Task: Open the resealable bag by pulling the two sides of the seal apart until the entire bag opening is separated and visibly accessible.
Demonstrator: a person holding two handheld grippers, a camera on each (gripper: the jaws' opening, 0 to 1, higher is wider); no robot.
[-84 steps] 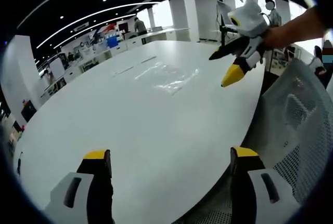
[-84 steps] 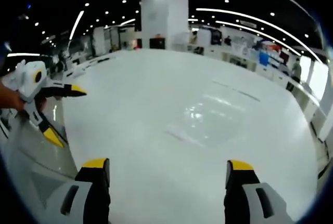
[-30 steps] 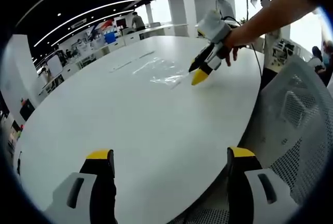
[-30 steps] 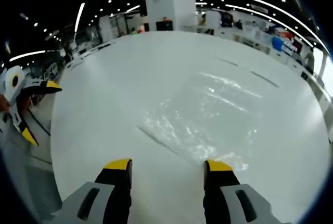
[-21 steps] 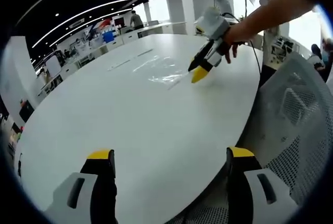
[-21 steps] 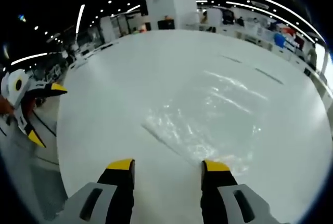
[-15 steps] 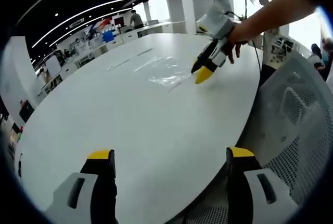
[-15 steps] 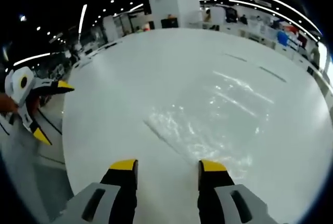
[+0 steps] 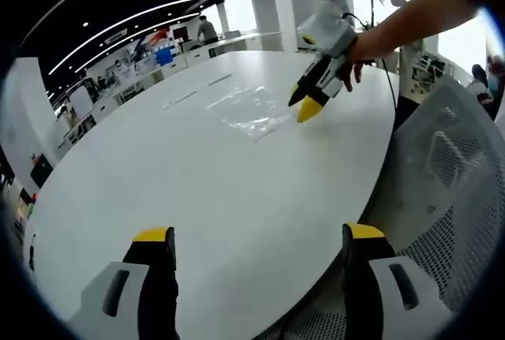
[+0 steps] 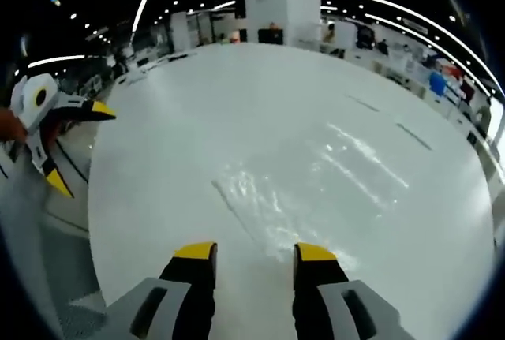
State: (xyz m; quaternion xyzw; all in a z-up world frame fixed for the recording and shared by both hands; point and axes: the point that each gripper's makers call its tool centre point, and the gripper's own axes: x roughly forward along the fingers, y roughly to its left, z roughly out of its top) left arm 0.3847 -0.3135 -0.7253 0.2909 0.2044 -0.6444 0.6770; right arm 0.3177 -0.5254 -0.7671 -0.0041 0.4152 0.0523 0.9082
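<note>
R gripper (image 10: 255,253) part-open, empty, just near clear bag (image 10: 304,190) on table (image 10: 197,103); L gripper (image 9: 256,239) wide open, empty, well apart.

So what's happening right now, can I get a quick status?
Right tool hovering at the bag's near edge, jaws partly apart, empty. Left tool open, back near the table edge. Bag flat, still sealed. Nothing in the way.
</note>
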